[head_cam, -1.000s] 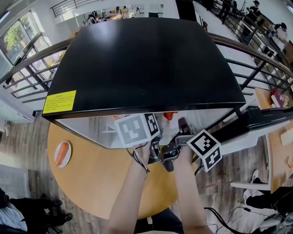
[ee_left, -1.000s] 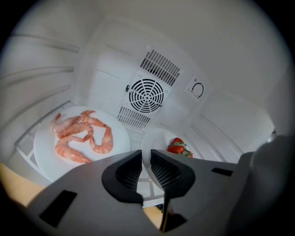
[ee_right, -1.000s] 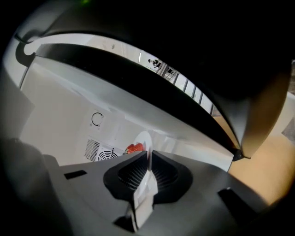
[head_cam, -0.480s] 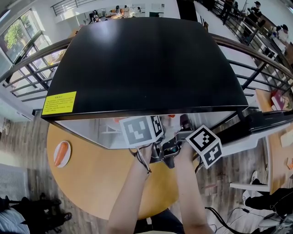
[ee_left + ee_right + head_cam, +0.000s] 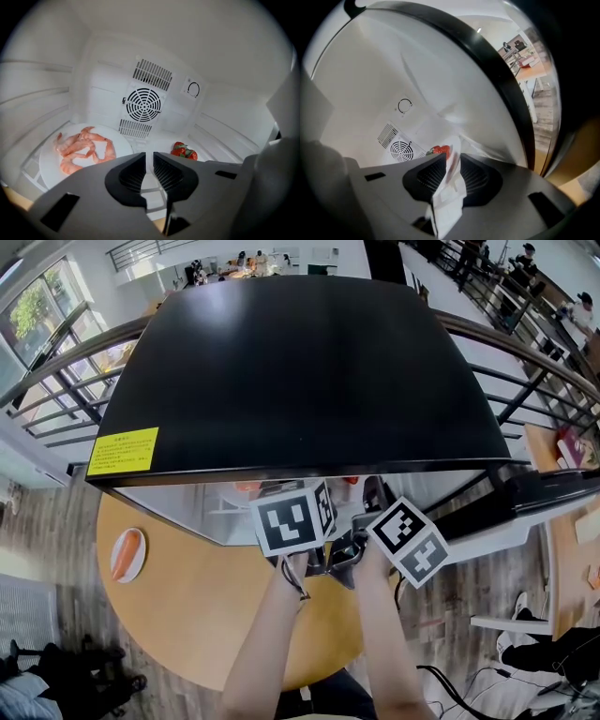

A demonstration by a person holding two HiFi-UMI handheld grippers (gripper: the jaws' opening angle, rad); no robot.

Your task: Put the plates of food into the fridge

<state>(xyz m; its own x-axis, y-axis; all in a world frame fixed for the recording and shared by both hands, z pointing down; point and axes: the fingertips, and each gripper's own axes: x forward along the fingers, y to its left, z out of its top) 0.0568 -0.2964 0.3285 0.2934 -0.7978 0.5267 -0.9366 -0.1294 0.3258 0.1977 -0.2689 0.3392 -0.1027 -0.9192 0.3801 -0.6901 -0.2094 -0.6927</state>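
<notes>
Right gripper view: the right gripper (image 5: pixel 453 164) clamps the strawberry plate (image 5: pixel 448 197) by its rim, the plate edge-on between its jaws inside the fridge (image 5: pixel 370 84). The left gripper (image 5: pixel 149 171) has its jaws almost together, empty (shrimp plate (image 5: pixel 49 164) lies ahead-left of them).

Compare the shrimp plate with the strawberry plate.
The shrimp plate lies free, left in the fridge; the strawberry plate is clamped by its rim in the right tongs. The shrimp are pale pink and spread out; the strawberries are red, clustered. Both plates are white and inside it.
</notes>
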